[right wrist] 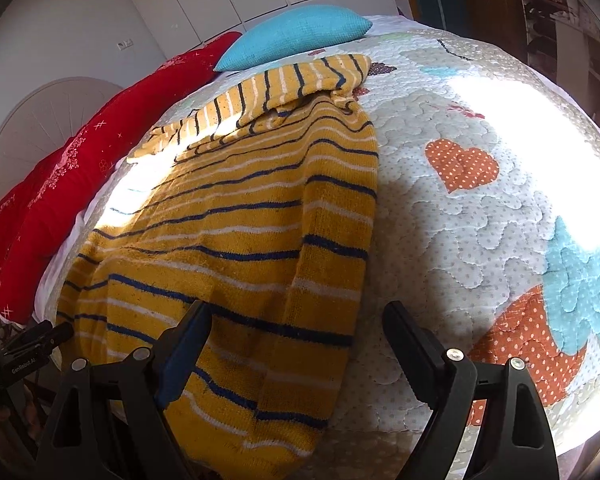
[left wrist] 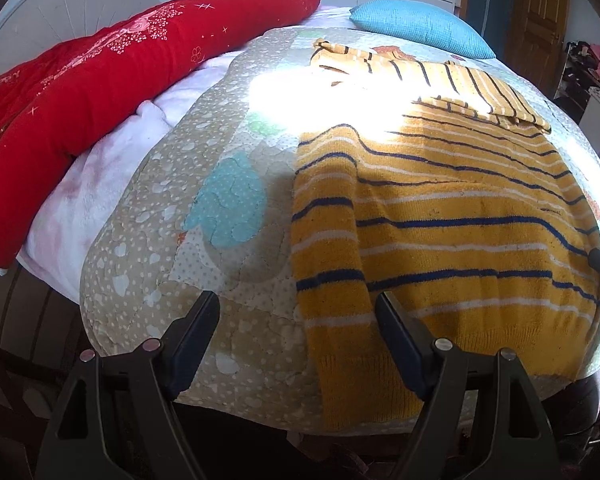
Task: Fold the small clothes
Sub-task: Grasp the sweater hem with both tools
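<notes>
Item: bedroom, one fold in progress.

Red quilt (left wrist: pixel 100 92) — at ten o'clock of my left view, along the bed's far side. Not mine to touch.

Bedspread (left wrist: pixel 148 264) — patchwork, under everything.

Sweater (left wrist: pixel 440 216) — yellow, striped, flat on the bedspread, hem towards me. Both sleeves (left wrist: pixel 328 264) lie folded in over the body; the top is turned down at twelve o'clock. Step in hand, as I judge it: sides done, lengthwise fold due.

Left tongs (left wrist: pixel 298 308) — released, nothing pinched. They tip steeply down over the hem's left corner; the folded sleeve runs between the jaws at six o'clock.

Right tongs (right wrist: pixel 296 320) — also spread wide and empty, tipped down over the hem's right corner, the other sleeve between the jaws.

Blue pillow (right wrist: pixel 296 36) — at twelve o'clock, beyond the collar.

Next move calls for: both tongs lowering together, each nipping hem and sleeve layers — then carrying the hem up towards the collar, evenly.
</notes>
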A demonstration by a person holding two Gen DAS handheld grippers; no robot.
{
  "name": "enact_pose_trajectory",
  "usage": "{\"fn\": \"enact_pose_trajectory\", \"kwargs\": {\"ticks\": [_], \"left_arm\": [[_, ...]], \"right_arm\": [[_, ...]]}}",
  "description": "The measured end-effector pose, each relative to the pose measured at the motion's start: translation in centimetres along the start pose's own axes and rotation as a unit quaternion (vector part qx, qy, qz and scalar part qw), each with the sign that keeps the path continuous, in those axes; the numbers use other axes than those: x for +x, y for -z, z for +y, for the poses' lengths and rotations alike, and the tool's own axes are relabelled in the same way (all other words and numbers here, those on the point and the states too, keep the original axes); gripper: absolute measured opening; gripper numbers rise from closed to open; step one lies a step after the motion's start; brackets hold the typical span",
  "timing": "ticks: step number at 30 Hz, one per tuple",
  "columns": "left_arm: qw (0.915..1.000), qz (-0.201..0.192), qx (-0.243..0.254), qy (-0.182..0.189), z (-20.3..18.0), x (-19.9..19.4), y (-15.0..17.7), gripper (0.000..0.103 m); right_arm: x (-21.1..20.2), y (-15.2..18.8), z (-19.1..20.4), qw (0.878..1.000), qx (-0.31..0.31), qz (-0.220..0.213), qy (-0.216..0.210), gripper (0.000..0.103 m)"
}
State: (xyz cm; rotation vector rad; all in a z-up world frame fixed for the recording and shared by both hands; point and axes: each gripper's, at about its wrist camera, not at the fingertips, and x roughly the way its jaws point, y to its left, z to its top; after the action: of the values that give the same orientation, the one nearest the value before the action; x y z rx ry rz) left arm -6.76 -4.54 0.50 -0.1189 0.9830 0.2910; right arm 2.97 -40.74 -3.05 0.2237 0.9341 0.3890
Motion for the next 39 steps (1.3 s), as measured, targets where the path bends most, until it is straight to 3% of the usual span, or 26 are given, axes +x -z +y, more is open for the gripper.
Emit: {"fn": "enact_pose_trajectory", "kwargs": {"ticks": [4, 7, 12, 17, 18, 20, 21, 25, 30, 34, 37, 39], "left_arm": [[0.9986, -0.011, -0.048, 0.021, 2.4, 0.2, -0.8, 0.087], [0.9949, -0.006, -0.082, 0.057, 3.9, 1.0, -1.2, 0.088], [0.9884, 0.0, -0.097, 0.117, 4.1, 1.8, -1.4, 0.088], [0.9708, 0.004, -0.104, 0.216, 3.2, 2.1, -2.0, 0.087], [0.9694, 0.003, -0.1, 0.224, 2.8, 2.2, -2.1, 0.085], [0.9711, 0.007, -0.091, 0.22, 2.1, 2.4, -2.3, 0.065], [0.9739, 0.009, -0.086, 0.21, 1.7, 2.4, -2.3, 0.061], [0.9757, 0.01, -0.076, 0.205, 1.1, 2.0, -1.7, 0.045], [0.9684, 0.021, -0.082, 0.235, 1.2, 1.7, -0.4, 0.045], [0.9567, 0.02, -0.088, 0.277, 1.4, 1.7, 0.4, 0.063], [0.951, 0.022, -0.098, 0.293, 1.6, 1.9, 0.2, 0.066], [0.9515, 0.028, -0.1, 0.29, 1.3, 2.2, 0.0, 0.066]], "right_arm": [[0.1, 0.0, -0.3, 1.0, 0.003, 0.0, -0.004, 0.091], [0.1, 0.1, -0.4, 1.0, 0.005, -0.001, -0.007, 0.092], [0.2, 0.4, 0.0, 1.0, -0.001, -0.005, -0.002, 0.093], [0.2, 0.3, -0.1, 1.0, 0.003, -0.005, -0.005, 0.093], [0.1, 0.3, -0.1, 1.0, 0.006, -0.006, -0.007, 0.093], [0.0, 0.3, -0.3, 1.0, 0.011, -0.005, -0.016, 0.093], [0.0, 0.3, -0.4, 1.0, 0.013, -0.002, -0.025, 0.093], [-0.2, 0.6, -0.5, 0.993, 0.021, 0.025, -0.116, 0.089], [0.2, 1.7, -0.6, 0.977, 0.052, 0.045, -0.2, 0.088], [0.2, 2.4, -0.6, 0.971, 0.068, 0.049, -0.223, 0.087], [0.1, 2.7, -0.6, 0.969, 0.071, 0.054, -0.231, 0.081], [0.2, 3.2, -0.5, 0.967, 0.076, 0.059, -0.236, 0.075]]}}
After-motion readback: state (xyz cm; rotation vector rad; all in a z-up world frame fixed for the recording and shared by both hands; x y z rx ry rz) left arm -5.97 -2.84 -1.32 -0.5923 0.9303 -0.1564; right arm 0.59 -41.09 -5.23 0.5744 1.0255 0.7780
